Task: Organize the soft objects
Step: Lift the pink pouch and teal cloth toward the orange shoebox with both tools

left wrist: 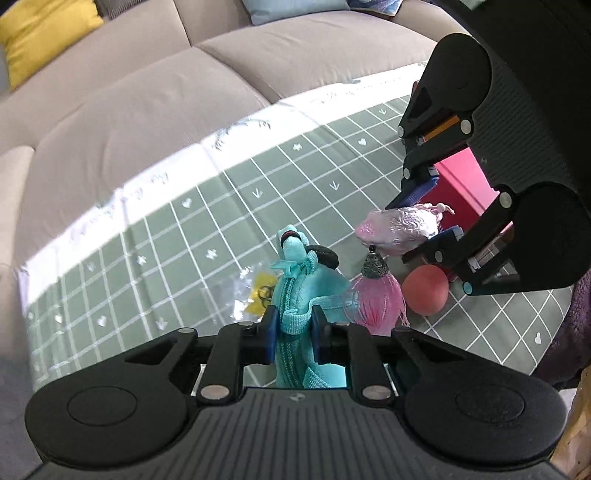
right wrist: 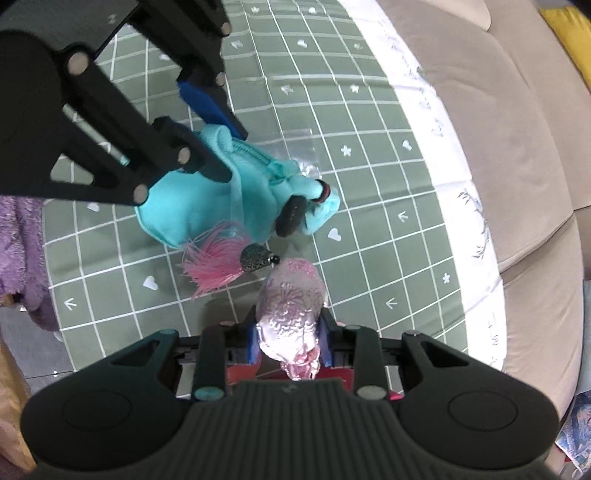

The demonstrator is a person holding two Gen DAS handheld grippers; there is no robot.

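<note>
Teal plush pouch (left wrist: 295, 291) between the left gripper's (left wrist: 293, 326) blue pads, with a black disc and red ring at its far end. Pale pink embossed satin sachet (right wrist: 291, 306) in the right gripper (right wrist: 290, 341); pink tassel (right wrist: 214, 262) with dark speckled cap. Beneath: sage-green cloth (left wrist: 207, 229), white grid, white hearts and arrows. Orange-pink ball (left wrist: 424, 293) beside a red box (left wrist: 461, 184). Beige sofa (left wrist: 129, 110) beyond, with a yellow cushion (left wrist: 40, 33).

Teal plush pouch (left wrist: 295, 295) and pink embossed sachet (right wrist: 291, 310) with tassel, both lifted off table.

Beige sofa (left wrist: 122, 110), yellow cushion (left wrist: 40, 33), green grid tablecloth (left wrist: 229, 206), daylight
</note>
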